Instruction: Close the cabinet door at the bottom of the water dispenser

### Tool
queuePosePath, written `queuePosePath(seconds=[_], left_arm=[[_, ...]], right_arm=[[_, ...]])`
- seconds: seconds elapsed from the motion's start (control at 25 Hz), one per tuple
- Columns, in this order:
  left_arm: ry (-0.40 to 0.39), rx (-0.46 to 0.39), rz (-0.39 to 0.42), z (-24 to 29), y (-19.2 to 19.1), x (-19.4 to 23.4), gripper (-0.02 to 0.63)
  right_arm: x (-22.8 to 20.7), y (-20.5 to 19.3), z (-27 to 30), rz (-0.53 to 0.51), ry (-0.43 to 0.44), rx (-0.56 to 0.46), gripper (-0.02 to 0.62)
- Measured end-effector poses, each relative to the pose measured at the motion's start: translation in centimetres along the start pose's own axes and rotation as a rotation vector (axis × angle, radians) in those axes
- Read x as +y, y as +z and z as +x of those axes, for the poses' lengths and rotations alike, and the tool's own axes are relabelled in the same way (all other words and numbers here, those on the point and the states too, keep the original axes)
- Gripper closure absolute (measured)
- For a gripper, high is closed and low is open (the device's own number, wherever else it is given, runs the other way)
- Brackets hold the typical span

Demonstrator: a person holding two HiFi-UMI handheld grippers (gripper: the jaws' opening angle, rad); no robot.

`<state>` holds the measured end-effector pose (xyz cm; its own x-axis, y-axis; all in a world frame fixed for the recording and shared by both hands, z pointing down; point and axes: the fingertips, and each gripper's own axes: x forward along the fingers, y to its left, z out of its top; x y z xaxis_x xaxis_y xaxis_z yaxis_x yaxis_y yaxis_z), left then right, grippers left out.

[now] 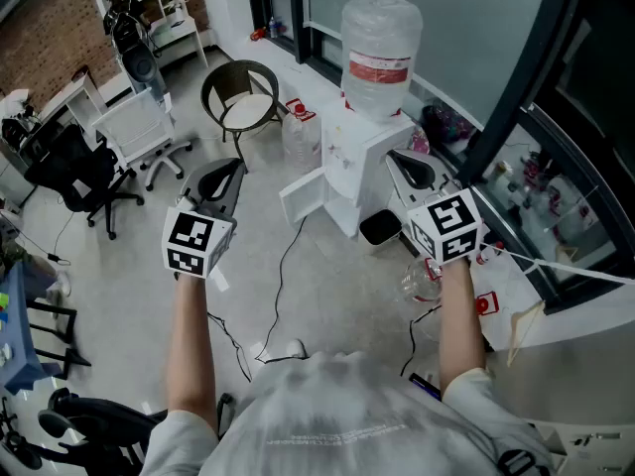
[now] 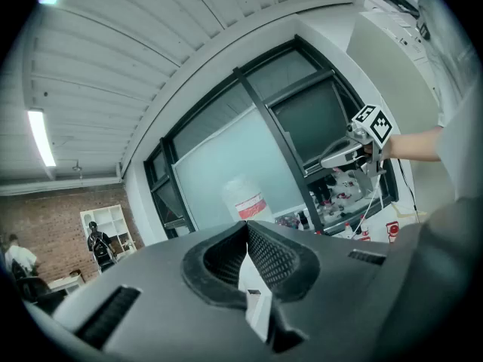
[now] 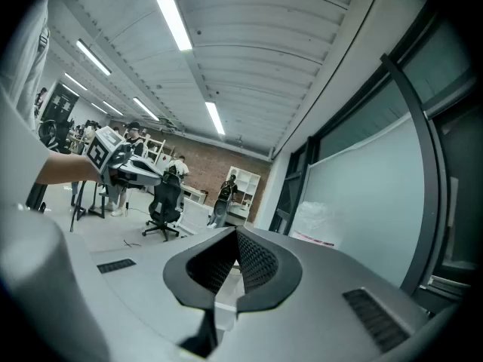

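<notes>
In the head view the white water dispenser (image 1: 362, 157) stands ahead by the window wall, with a clear bottle (image 1: 380, 48) on top. Its bottom cabinet door (image 1: 301, 196) hangs open, swung out to the left. My left gripper (image 1: 230, 165) is held level, left of the door and apart from it, its jaws shut with nothing between them. My right gripper (image 1: 402, 157) hovers at the dispenser's right side, also shut and holding nothing. The left gripper view shows shut jaws (image 2: 247, 226) with the bottle (image 2: 246, 200) beyond. The right gripper view shows shut jaws (image 3: 237, 234) and the bottle (image 3: 317, 221).
A spare water jug (image 1: 300, 135) and a black round chair (image 1: 243, 97) stand left of the dispenser. A black bin (image 1: 379, 228) sits at its right foot. Cables (image 1: 283, 276) trail over the floor. Office chairs (image 1: 149, 137) stand far left, and a person (image 3: 225, 194) is far off.
</notes>
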<state>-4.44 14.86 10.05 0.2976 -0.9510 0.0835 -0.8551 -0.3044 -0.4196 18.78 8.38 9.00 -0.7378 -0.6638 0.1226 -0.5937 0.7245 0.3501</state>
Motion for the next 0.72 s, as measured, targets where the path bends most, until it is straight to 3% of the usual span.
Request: queuePosePath(seconds=[0.12,0.4,0.72], left_arm=[[0.004,0.013,0.029,0.2,0.0,-0.8,0.586],[-0.005,0.020,0.001,1.1,-1.5,-1.2,0.586],[-0.019,0.024,-0.022,4.8,-5.7,3.6,0.586]], right_arm=[[-0.3,-0.6,-0.3,0.005,-0.002,0.000,0.568],[-1.8,-1.8,0.9,0.080,-0.036,-0.017,0.568],[-1.3,-3.7,7.7,0.040,-0.008,0.031,0.568]])
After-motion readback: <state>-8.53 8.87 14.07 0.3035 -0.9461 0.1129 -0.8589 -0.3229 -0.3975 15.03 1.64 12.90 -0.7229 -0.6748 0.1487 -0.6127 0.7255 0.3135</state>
